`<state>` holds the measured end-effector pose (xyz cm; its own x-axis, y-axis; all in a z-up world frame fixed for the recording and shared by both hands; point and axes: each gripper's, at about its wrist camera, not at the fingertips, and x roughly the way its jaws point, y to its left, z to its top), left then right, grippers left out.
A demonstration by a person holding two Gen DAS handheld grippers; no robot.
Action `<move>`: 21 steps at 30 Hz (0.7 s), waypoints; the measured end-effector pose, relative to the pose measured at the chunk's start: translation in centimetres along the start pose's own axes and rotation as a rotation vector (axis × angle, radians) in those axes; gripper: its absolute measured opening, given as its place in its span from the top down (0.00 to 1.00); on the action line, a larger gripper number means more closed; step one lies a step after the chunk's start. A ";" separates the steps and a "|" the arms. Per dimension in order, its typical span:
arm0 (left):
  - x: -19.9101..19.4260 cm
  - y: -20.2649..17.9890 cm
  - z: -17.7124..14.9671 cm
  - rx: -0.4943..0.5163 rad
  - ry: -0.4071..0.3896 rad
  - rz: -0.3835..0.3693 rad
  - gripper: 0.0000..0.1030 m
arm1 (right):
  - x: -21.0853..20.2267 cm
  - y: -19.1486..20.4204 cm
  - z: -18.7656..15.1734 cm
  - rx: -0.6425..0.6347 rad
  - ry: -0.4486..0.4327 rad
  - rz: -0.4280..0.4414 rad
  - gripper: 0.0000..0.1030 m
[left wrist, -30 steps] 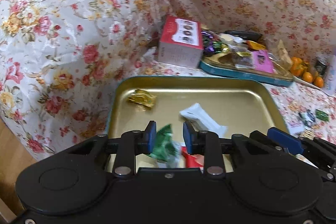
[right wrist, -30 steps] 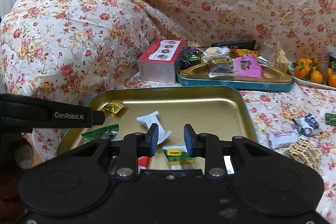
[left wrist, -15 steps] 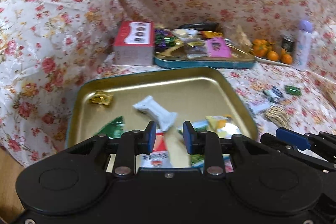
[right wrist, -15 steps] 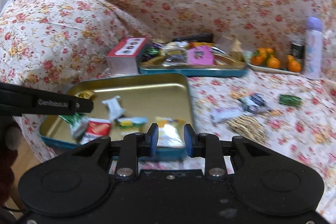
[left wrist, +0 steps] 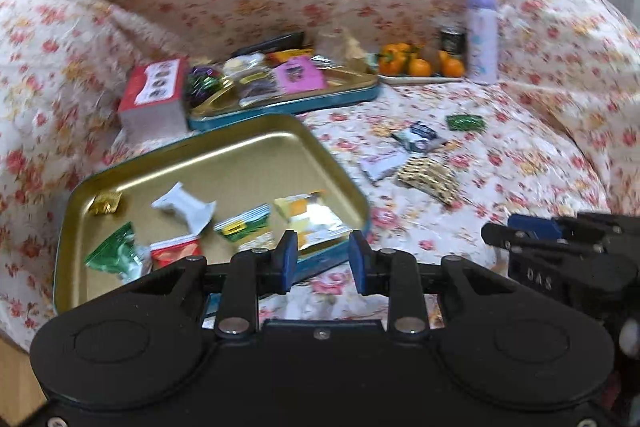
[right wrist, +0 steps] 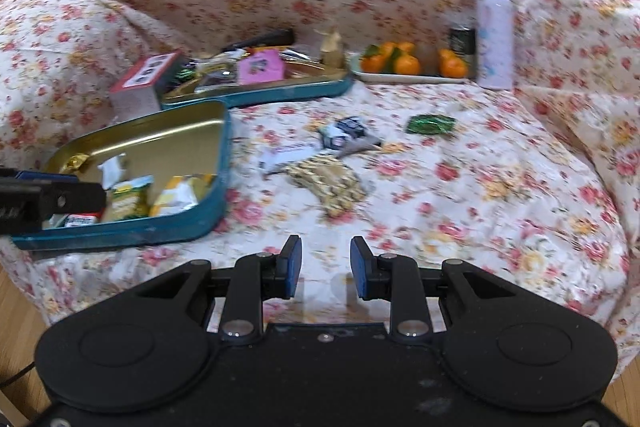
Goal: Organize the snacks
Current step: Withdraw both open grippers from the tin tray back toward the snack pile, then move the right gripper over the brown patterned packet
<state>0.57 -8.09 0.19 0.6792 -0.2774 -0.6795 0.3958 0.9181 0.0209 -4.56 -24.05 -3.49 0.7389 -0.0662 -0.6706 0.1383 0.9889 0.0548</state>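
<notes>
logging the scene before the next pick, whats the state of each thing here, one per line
near tin tray: on sofa, holds several snack packets
far tin tray: full of snacks
red box: closed, beside far tray
loose snacks: four, on sofa cover
oranges: on plate
purple bottle: upright, capped
left hand-held gripper: open, empty
right hand-held gripper: open, empty

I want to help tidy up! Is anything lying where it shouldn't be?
Yes. Four snacks lie loose on the flowery sofa cover, not in a tray: a green wrapper, a dark blue and white packet, a white bar and a yellow patterned packet. The others already sit in the gold tray.
</notes>
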 end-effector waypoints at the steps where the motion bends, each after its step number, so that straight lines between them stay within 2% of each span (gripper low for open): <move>1: 0.0 -0.6 -0.1 0.016 -0.006 0.007 0.62 | 0.0 -0.3 -0.1 0.004 0.001 -0.004 0.72; 9: 0.8 -5.0 -0.9 0.072 0.016 -0.033 0.62 | 0.5 -2.4 0.3 0.039 -0.005 -0.016 0.71; 21: 4.8 -8.0 -0.8 0.016 0.090 -0.027 0.62 | 1.8 -4.0 1.1 0.062 -0.005 0.004 0.69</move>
<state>0.22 -16.56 -3.83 0.6103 -0.2749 -0.7430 0.4236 0.9057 0.0128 -3.06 -28.31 -4.10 0.7427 -0.0628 -0.6666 0.1755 0.9791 0.1033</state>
